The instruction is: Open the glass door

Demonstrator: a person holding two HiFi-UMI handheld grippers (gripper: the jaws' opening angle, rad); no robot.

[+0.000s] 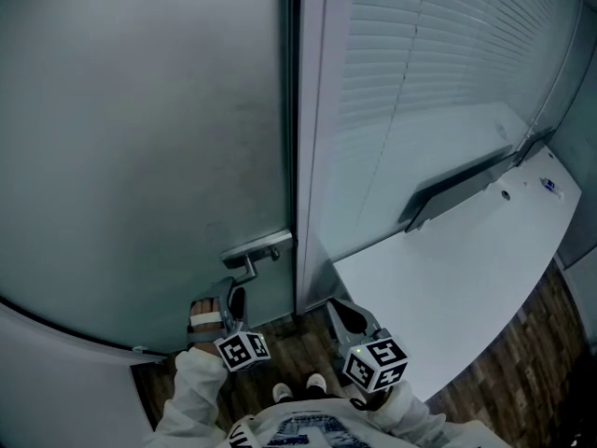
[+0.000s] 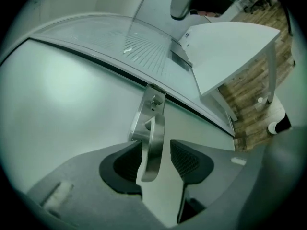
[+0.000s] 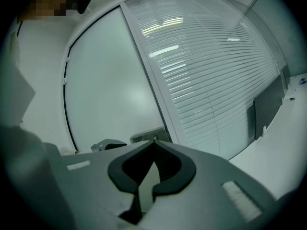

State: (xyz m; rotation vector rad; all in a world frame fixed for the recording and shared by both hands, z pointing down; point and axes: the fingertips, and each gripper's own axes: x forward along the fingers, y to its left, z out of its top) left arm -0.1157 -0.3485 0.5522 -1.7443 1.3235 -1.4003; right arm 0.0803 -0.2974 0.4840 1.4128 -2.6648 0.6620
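The frosted glass door [image 1: 140, 138] fills the left of the head view and stands closed against its frame. Its metal lever handle [image 1: 256, 247] sits near the door's right edge. My left gripper [image 1: 231, 299] is right under it. In the left gripper view the lever [image 2: 152, 128] lies between the jaws of the left gripper [image 2: 156, 145], which stand wide open; the pads do not press on it. My right gripper [image 1: 338, 314] hangs to the right, in front of the frame, shut and empty, its tips meeting [image 3: 154, 142].
A pale door frame post [image 1: 311, 157] separates the door from a glass partition with blinds [image 1: 438, 54]. A white curved desk [image 1: 466, 287] juts out at the right, with a dark object [image 1: 457, 189] at its far edge. Wood floor [image 1: 280, 343] lies below.
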